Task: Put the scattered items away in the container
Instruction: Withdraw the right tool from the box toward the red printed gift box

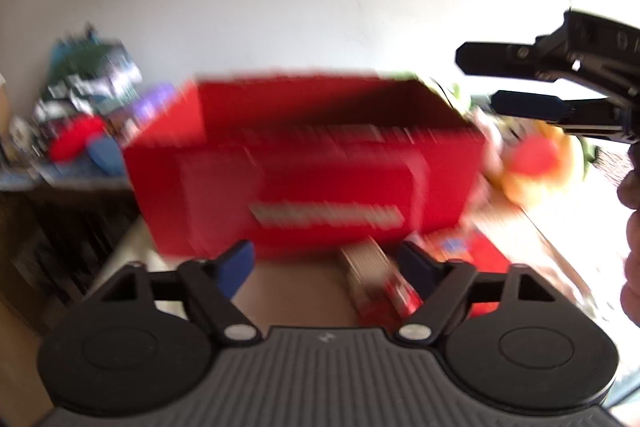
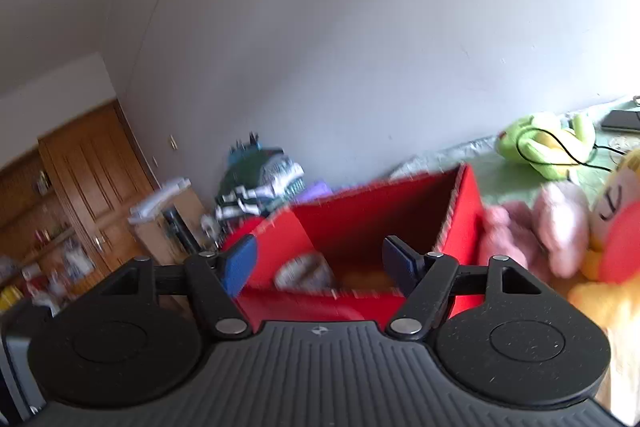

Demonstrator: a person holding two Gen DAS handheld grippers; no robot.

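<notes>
A red open-top box (image 1: 304, 163) stands on the table ahead of my left gripper (image 1: 326, 261), which is open and empty, low in front of the box. A small red and tan carton (image 1: 380, 283) and a flat red packet (image 1: 468, 255) lie between the box and the gripper. My right gripper (image 1: 476, 79) shows at the right, above the box's right end, jaws apart. In the right wrist view my right gripper (image 2: 320, 263) is open and empty over the box (image 2: 360, 219); a patterned item (image 2: 306, 271) lies inside. The image is blurred.
A yellow plush toy with a red part (image 2: 612, 239), a pink plush (image 2: 536, 227) and a green plush (image 2: 544, 143) lie right of the box. A pile of clothes (image 1: 88, 87) sits at the left. A wooden cabinet (image 2: 80, 179) stands far left. White wall behind.
</notes>
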